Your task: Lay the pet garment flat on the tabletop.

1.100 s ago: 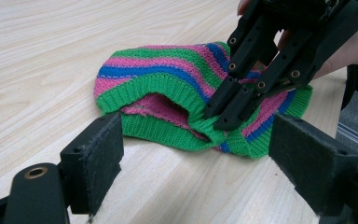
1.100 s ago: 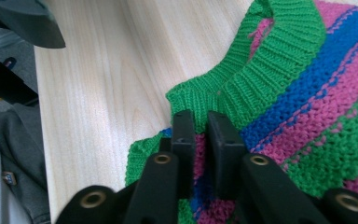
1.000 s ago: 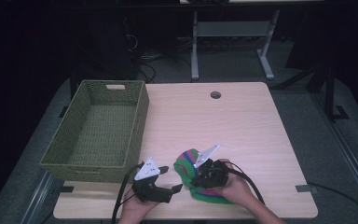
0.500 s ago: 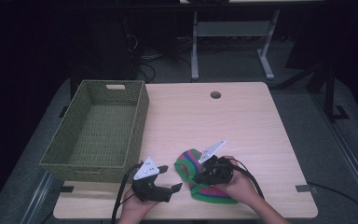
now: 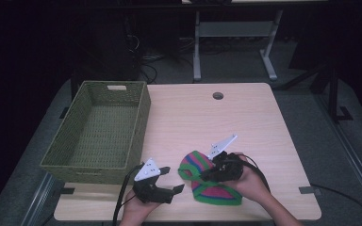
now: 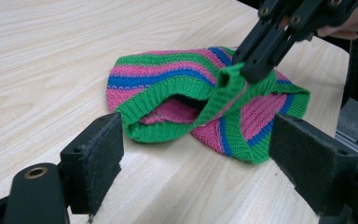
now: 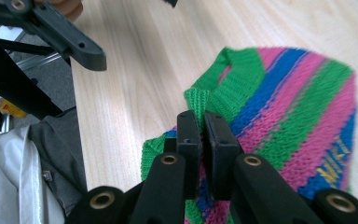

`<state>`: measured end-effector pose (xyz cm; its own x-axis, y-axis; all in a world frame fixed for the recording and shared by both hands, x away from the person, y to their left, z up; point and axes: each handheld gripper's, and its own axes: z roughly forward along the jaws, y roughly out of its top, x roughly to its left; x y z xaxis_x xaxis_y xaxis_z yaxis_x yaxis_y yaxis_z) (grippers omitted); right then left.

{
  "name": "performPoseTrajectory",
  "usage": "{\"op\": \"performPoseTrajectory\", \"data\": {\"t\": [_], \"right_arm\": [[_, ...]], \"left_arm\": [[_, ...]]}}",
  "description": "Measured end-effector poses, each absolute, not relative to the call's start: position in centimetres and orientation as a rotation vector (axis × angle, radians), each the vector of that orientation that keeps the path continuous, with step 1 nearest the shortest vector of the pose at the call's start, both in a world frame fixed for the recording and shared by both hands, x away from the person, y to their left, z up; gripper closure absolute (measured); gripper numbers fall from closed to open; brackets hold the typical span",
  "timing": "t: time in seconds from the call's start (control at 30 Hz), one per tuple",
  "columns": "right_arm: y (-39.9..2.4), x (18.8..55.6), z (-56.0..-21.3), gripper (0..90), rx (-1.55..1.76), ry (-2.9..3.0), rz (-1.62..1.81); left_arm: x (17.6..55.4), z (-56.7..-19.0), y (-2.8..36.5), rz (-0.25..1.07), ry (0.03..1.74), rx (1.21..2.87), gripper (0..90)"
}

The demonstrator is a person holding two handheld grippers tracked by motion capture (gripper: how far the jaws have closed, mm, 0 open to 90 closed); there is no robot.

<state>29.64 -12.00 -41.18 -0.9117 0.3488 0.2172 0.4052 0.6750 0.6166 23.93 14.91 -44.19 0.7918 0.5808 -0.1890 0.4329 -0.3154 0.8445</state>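
I see a knitted beanie striped in green, pink and blue (image 6: 186, 93) lying crumpled near the front edge of the pale wooden worktop (image 5: 202, 117), yellow lettering on one blue band. My right gripper (image 7: 203, 123) has its jaws pinching the ribbed green cuff, lifting that edge; my left gripper (image 6: 196, 149) sits just beside the beanie, jaws spread.

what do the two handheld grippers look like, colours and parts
Both the left gripper and the right gripper are black, with flat dark padded jaws, brass-coloured rivets at the pivots and a pale three-cornered plate on top. A black cable trails from each. No sleeves are visible.
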Motion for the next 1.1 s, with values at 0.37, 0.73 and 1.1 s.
{"op": "performPoseTrajectory", "data": {"t": [0.37,0.73,1.1], "right_arm": [[-13.8,30.0,-38.0,85.3,-0.652,-2.779,-1.165],[-15.4,30.2,-36.4,85.3,-0.633,-2.749,-1.229],[-16.2,30.3,-34.7,85.3,-0.562,-2.769,-1.273]], "left_arm": [[23.9,-44.1,14.7,0.178,0.75,1.953,17.6],[23.8,-43.3,14.2,0.196,0.724,1.921,17.7],[24.7,-43.0,14.2,0.2,0.721,1.919,17.6]]}}
